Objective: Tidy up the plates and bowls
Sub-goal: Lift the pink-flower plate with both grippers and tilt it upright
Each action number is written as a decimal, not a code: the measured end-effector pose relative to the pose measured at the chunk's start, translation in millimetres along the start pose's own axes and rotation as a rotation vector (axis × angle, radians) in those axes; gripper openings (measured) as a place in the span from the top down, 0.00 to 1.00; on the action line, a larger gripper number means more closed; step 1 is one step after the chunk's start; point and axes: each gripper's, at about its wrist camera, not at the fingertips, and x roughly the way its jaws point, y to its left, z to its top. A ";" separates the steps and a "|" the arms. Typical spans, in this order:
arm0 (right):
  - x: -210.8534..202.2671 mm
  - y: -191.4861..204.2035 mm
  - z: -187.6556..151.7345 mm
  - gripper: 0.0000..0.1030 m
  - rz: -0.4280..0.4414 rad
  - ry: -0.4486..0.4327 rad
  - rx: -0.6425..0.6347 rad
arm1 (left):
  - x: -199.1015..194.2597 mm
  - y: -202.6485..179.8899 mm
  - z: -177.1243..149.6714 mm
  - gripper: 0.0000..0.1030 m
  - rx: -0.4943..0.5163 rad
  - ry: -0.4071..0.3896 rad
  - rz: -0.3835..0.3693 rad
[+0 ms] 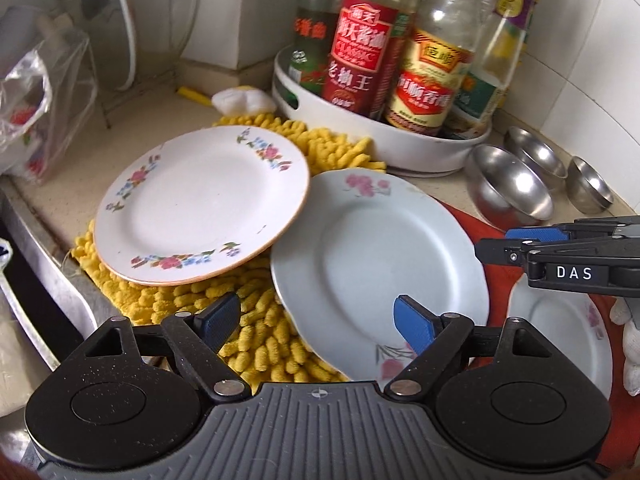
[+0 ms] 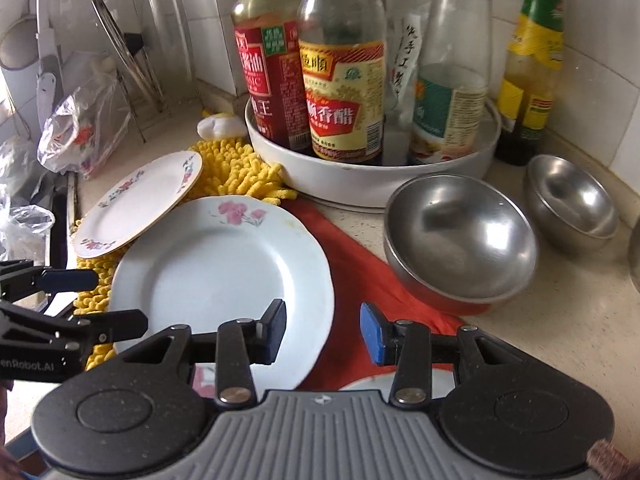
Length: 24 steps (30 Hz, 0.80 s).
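Note:
A white plate with a flowered rim (image 1: 200, 204) (image 2: 140, 200) lies on a yellow mat (image 1: 256, 320). A pale plate with pink flowers (image 1: 376, 268) (image 2: 224, 272) lies to its right, tilted, partly on a red cloth (image 2: 360, 280). A third plate (image 1: 568, 340) lies at lower right. Three steel bowls (image 1: 508, 188) (image 1: 536, 156) (image 1: 590, 190) stand behind; two show in the right wrist view (image 2: 460, 236) (image 2: 572, 200). My left gripper (image 1: 316, 320) is open above the pale plate's near-left edge. My right gripper (image 2: 324, 334) is open and empty over that plate's right edge.
A white round tray (image 1: 360, 120) (image 2: 360, 180) with sauce bottles stands at the back. A plastic bag (image 1: 36, 120) and a lid rack (image 2: 128, 64) are at the left. The sink edge (image 1: 36, 240) runs along the left. Tiled walls close the back corner.

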 end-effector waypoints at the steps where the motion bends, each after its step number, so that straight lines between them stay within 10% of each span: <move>1: 2.6 1.0 1.1 0.63 -0.001 0.003 -0.001 | 1.3 1.3 0.8 0.15 -0.004 0.000 -0.003; 24: 44.1 -15.0 8.5 0.66 0.143 0.113 0.071 | 39.5 -9.4 18.9 0.14 0.008 0.066 -0.078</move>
